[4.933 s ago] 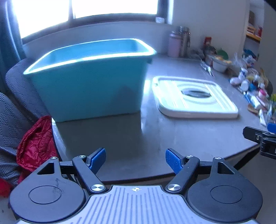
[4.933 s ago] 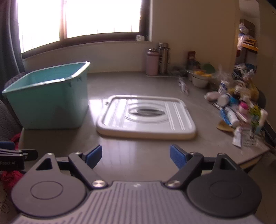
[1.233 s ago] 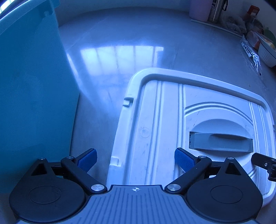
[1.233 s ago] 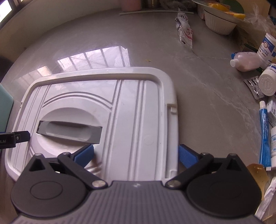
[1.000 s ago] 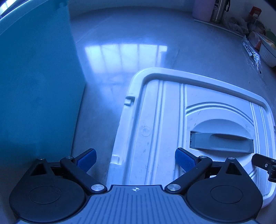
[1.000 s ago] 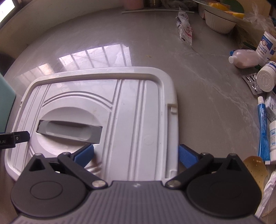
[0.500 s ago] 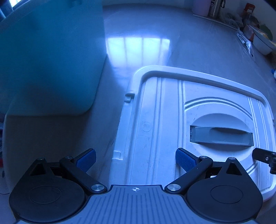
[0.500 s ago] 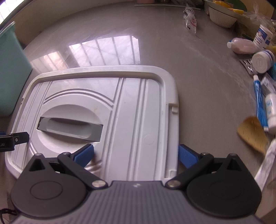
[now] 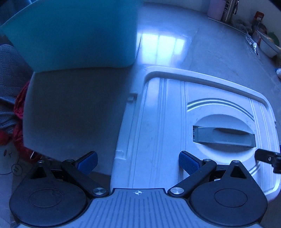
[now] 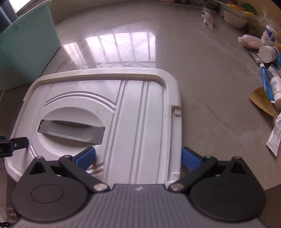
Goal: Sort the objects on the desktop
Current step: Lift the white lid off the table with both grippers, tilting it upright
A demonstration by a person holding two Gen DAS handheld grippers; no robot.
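A white plastic lid point(image 9: 168, 122) with a grey recessed handle point(image 9: 223, 136) lies flat on the grey table; it also shows in the right wrist view point(image 10: 140, 112). My left gripper point(image 9: 137, 162) is open, its jaws straddling the lid's near left edge. My right gripper point(image 10: 138, 158) is open, its jaws straddling the lid's near right edge. A teal bin point(image 9: 73, 33) stands at the far left, also seen in the right wrist view point(image 10: 22, 45). Small bottles, tubes and packets point(image 10: 268, 70) lie at the right.
Flasks point(image 9: 223, 8) and a white bowl point(image 10: 235, 17) stand at the table's back. A grey chair with a red cloth point(image 9: 19, 112) is beyond the table's left edge. The table's near edge runs just below both grippers.
Both grippers have pulled back toward me and risen a little, so more of the lid, the bin and the table edge shows. Both stay open. The lid has not moved.
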